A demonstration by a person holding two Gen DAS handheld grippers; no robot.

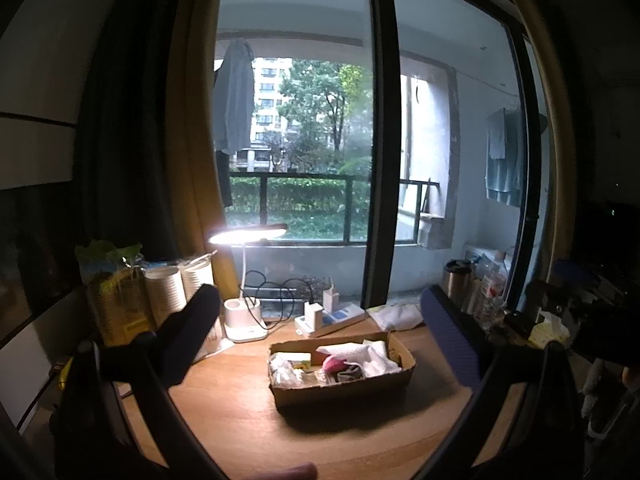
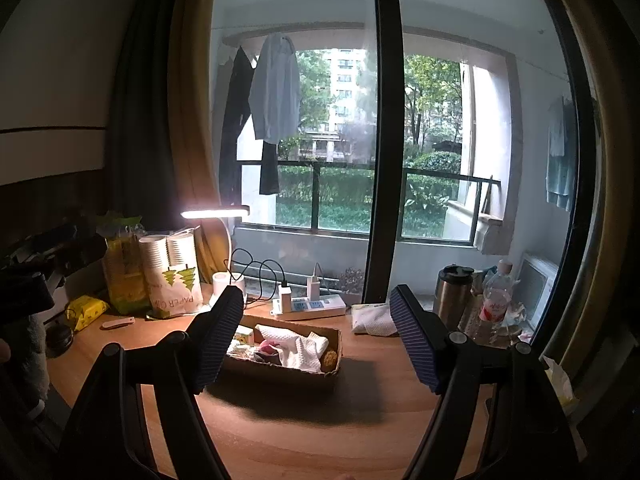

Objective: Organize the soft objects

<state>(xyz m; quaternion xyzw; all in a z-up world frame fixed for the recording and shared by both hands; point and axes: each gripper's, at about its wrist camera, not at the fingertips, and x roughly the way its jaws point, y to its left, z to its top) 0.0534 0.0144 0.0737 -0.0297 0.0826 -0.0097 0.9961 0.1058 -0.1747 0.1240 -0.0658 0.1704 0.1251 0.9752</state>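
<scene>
A shallow cardboard box point(image 1: 348, 394) stands on the wooden desk point(image 1: 248, 412). It holds white cloths point(image 1: 374, 360), a pink soft item point(image 1: 334, 364), a grey one and small packets. My left gripper point(image 1: 320, 328) is open and empty, above and in front of the box. In the right wrist view the same box point(image 2: 334, 344) holds white cloths point(image 2: 298, 350) and a pink item point(image 2: 266, 346). My right gripper point(image 2: 316, 336) is open and empty, its left finger overlapping the box's left end. A white folded cloth point(image 2: 372, 320) lies on the desk behind the box.
A lit desk lamp point(image 1: 246, 320) stands at the back left, beside paper cup stacks point(image 2: 172, 276) and yellow packets point(image 2: 86, 312). A power strip point(image 2: 308, 306) with chargers lies behind the box. A steel tumbler point(image 2: 452, 296) and water bottle point(image 2: 496, 300) stand at right. A window is behind.
</scene>
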